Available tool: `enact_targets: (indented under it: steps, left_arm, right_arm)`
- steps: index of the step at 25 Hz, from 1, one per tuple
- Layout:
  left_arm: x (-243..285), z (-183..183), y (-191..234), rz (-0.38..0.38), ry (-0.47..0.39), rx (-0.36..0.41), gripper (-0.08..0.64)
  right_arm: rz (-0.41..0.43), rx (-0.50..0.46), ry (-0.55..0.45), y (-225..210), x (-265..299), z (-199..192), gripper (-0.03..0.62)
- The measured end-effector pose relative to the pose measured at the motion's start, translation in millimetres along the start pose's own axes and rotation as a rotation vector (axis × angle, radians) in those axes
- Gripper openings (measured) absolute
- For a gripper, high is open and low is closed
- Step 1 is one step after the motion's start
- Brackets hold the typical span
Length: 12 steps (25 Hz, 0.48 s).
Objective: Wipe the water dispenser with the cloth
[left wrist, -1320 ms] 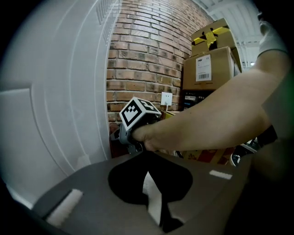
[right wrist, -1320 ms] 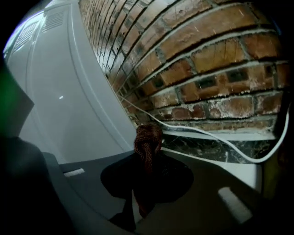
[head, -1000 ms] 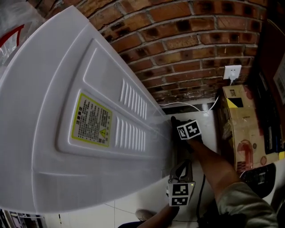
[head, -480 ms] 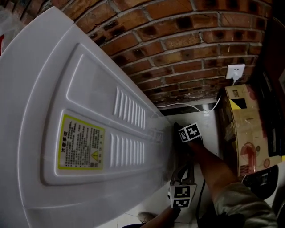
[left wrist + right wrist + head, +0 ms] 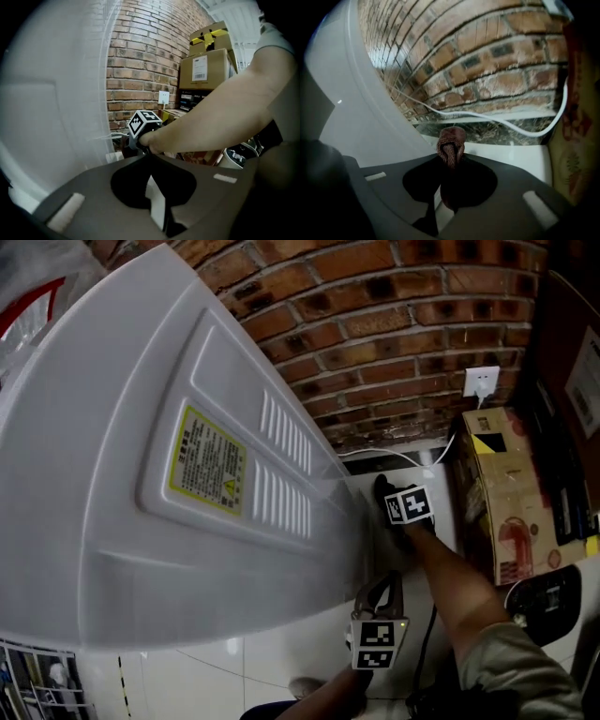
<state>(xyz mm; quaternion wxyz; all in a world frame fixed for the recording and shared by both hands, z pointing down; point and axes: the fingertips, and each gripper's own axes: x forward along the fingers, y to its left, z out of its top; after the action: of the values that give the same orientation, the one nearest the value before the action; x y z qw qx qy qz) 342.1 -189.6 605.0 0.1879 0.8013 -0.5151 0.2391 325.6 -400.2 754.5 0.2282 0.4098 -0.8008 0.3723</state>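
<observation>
The white water dispenser [image 5: 141, 474] fills the left of the head view, showing a ribbed panel with a yellow label [image 5: 206, 465]. My right gripper [image 5: 384, 491] is low beside the dispenser's right side, shut on a bunched brown cloth [image 5: 451, 143]. In the right gripper view the cloth sticks out past the jaws, next to the dispenser's white wall [image 5: 361, 103]. My left gripper [image 5: 382, 591] hangs just below and behind the right one, shut with nothing in it. The left gripper view shows its closed jaws [image 5: 149, 157] pointing at the right hand and its marker cube [image 5: 143, 123].
A brick wall [image 5: 403, 324] stands behind, with a wall socket [image 5: 484, 382] and a white cable [image 5: 403, 458] running along its foot. A cardboard box [image 5: 511, 493] stands close on the right, above a dark appliance [image 5: 548, 596]. Pale floor tiles [image 5: 272, 662] lie below.
The head view has swung, so the dispenser sits differently in frame. My right gripper with the cloth has shifted slightly up and right beside the dispenser. The left gripper has barely moved.
</observation>
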Motion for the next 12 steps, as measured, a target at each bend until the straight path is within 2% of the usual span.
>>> enact_targets:
  steps: [4, 8, 12]
  left_arm:
    - [-29.3, 10.4, -5.0, -0.019, -0.040, 0.042, 0.000]
    - [-56.1, 20.1, -12.1, -0.051, -0.091, 0.092, 0.000]
    - [-78.1, 12.4, -13.9, -0.057, -0.111, 0.098, 0.000]
  right_arm:
    - [-0.001, -0.003, -0.092, 17.2, -47.2, 11.2, 0.071]
    - [-0.005, -0.052, -0.176, 36.6, -101.8, 18.4, 0.071]
    - [-0.019, -0.100, -0.237, 52.3, -157.8, 13.7, 0.071]
